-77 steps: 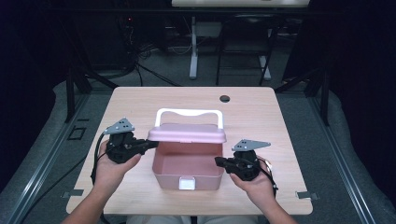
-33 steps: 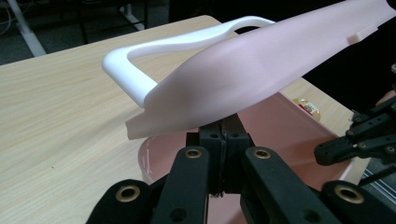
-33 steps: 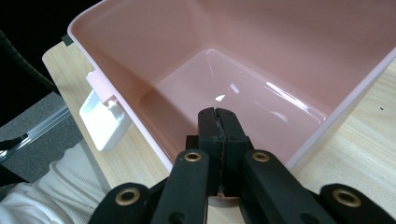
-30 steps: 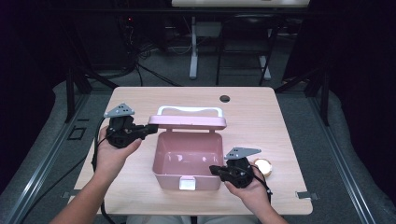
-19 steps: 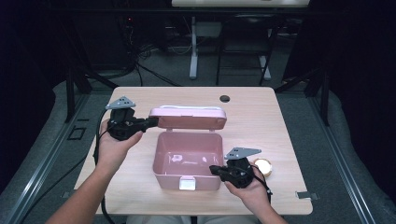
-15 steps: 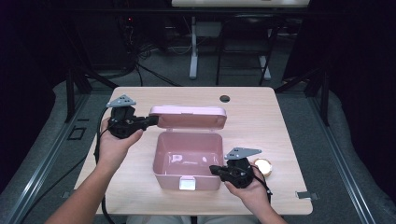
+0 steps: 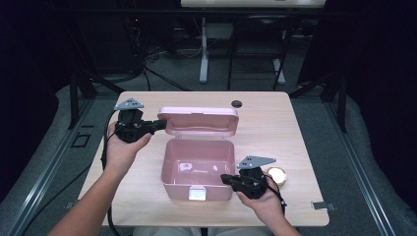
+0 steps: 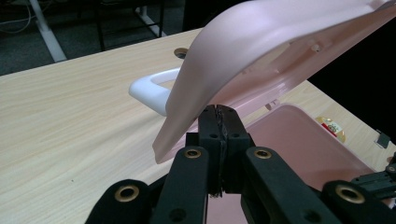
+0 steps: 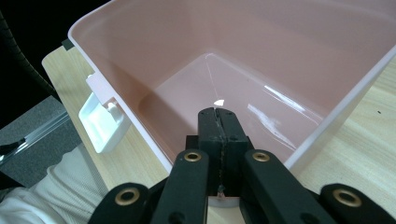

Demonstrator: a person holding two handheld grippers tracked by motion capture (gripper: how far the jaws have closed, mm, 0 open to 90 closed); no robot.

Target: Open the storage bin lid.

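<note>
Pink box is seen near the worktop's front edge, lid raised. Left claw is closed at the lid's left edge, apparently pinching it. Right claw is closed, empty, at the box's front-right corner.

The box sits open at mid-frame, its inside bare, so there's free room straight down into it. The raised lid walls off the far side, tilted over the back rim. The left gripper blocks the lid's left end, jaws together at its edge. The right gripper crowds the box's lower right corner, jaws together. A small round thing lies just right of it. Bare table at upper right; a dark disc near the far edge.
</note>
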